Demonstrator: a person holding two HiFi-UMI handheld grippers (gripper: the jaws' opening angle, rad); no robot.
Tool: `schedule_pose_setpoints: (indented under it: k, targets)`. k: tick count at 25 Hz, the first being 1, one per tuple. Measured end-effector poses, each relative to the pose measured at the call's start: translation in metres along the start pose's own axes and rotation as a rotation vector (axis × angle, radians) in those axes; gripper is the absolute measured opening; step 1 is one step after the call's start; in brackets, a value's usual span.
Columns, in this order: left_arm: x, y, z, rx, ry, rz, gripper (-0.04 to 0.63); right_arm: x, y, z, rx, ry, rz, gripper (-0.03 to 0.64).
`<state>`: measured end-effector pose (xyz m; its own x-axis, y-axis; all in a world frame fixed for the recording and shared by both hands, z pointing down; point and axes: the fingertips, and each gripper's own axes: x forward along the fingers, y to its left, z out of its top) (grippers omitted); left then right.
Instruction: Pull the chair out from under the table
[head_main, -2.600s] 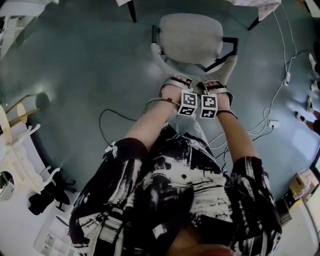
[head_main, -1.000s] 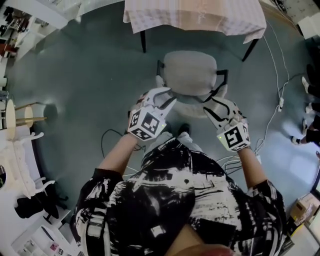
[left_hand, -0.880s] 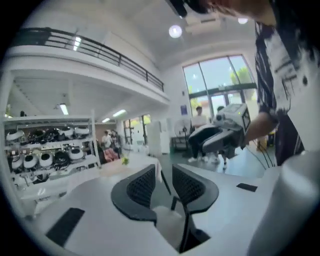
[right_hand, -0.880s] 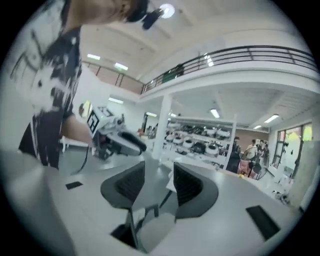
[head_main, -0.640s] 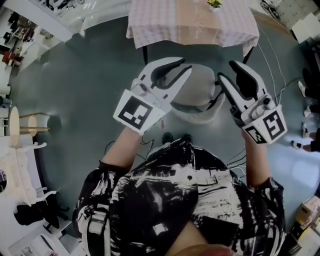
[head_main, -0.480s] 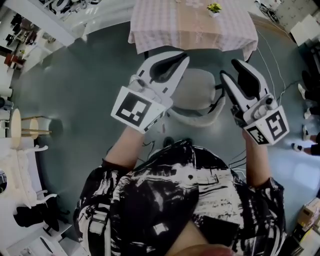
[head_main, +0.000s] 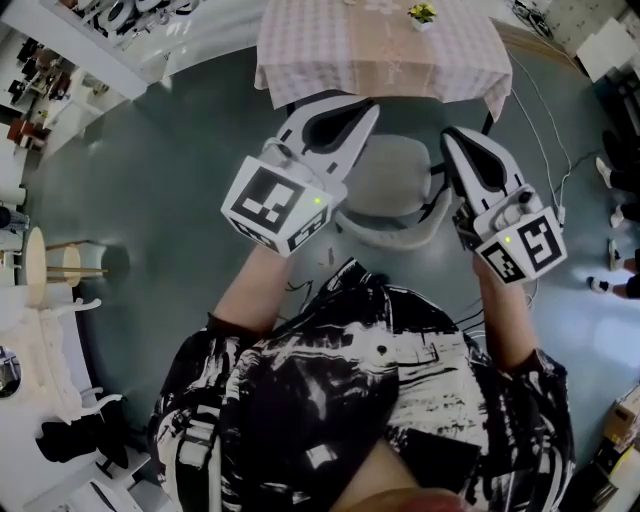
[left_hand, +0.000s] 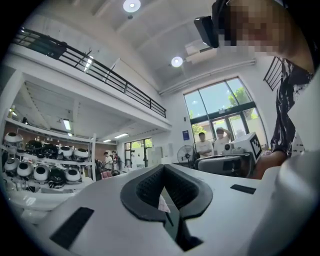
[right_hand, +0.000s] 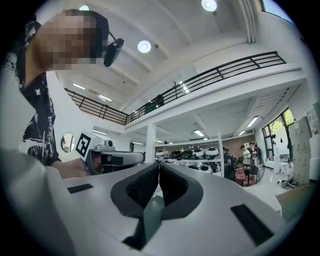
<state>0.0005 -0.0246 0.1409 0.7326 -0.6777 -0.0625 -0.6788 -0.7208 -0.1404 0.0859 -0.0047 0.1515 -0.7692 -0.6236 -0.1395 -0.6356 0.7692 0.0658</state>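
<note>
The grey chair (head_main: 396, 182) stands on the floor just in front of the table (head_main: 300, 45) with the pink checked cloth, its seat out in the open. Nothing holds it. Both grippers are raised high above it and point level toward the room. My left gripper (head_main: 367, 107) is shut with nothing between its dark pads (left_hand: 150, 187). My right gripper (head_main: 452, 136) is shut as well and holds nothing; its pads (right_hand: 142, 187) meet at the tip. Each gripper view shows the other gripper beside it, and neither shows the chair.
A small plant (head_main: 422, 13) sits on the table. White cables (head_main: 556, 150) trail over the floor at the right. A white rack (head_main: 40, 340) and a wooden stool (head_main: 45, 262) stand at the left. People and shelves of helmets (left_hand: 45, 167) are far off.
Both grippers have let go of the chair's back and risen from it toward the head camera. Their jaws have come together. The chair stays where it was pulled.
</note>
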Motion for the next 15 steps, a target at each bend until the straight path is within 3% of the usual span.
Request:
schedule_pose_setpoints:
  k: [15]
  targets:
    - [0.0042, -0.0031, -0.0062, -0.008, 0.011, -0.014, 0.002, -0.0010, -0.0040, -0.0009, -0.082, 0.021, -0.060, -0.002]
